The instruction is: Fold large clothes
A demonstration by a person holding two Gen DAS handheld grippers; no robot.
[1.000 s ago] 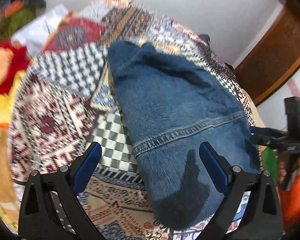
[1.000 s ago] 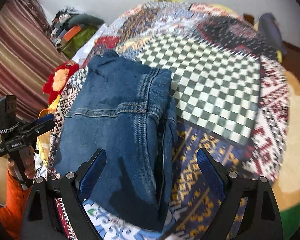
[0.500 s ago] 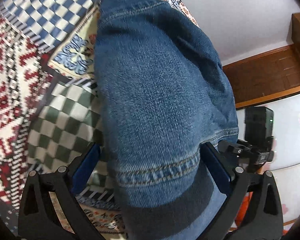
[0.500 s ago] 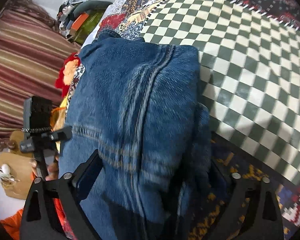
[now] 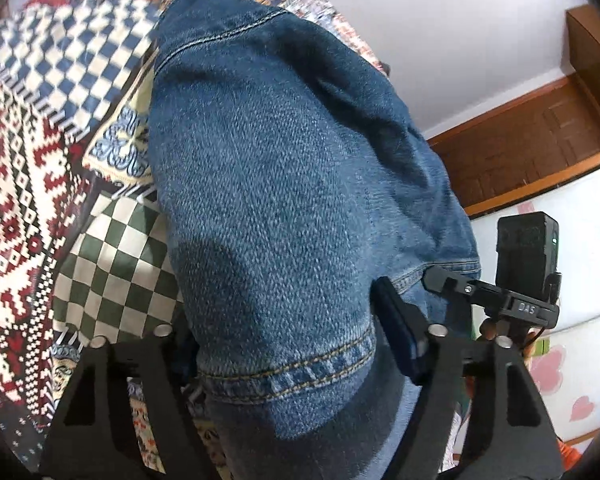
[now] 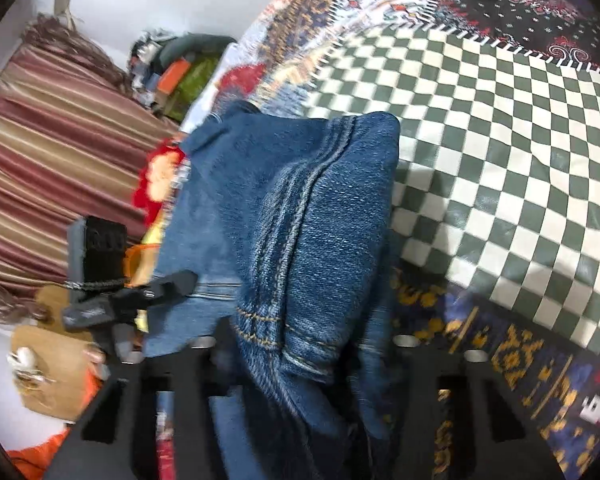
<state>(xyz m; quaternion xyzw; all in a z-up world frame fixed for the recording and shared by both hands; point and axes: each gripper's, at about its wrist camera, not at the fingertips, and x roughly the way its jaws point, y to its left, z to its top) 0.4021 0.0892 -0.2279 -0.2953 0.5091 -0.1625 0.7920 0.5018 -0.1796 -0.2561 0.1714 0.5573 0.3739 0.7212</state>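
A folded blue denim garment (image 5: 284, 168) lies on a patchwork bedspread (image 5: 112, 264). My left gripper (image 5: 284, 316) straddles its near hemmed end on the left side. Its jaws are closing and the denim bulges between them, touching the right pad (image 5: 396, 320). My right gripper (image 6: 304, 340) has the same near end at the seamed side of the denim garment (image 6: 300, 208). Its jaws are also closing, and the cloth bunches up between the fingers. The camera block of the right gripper (image 5: 526, 240) shows close by in the left wrist view.
The green checked patch (image 6: 500, 140) of the bedspread spreads to the right of the garment. A striped curtain (image 6: 52, 152) and a pile of clothes (image 6: 180, 68) are at the far left. A wooden door (image 5: 540, 136) stands behind.
Both grippers came down and forward onto the near end of the denim. Their jaws went from wide open to narrowed around the cloth, which now bunches up between them.
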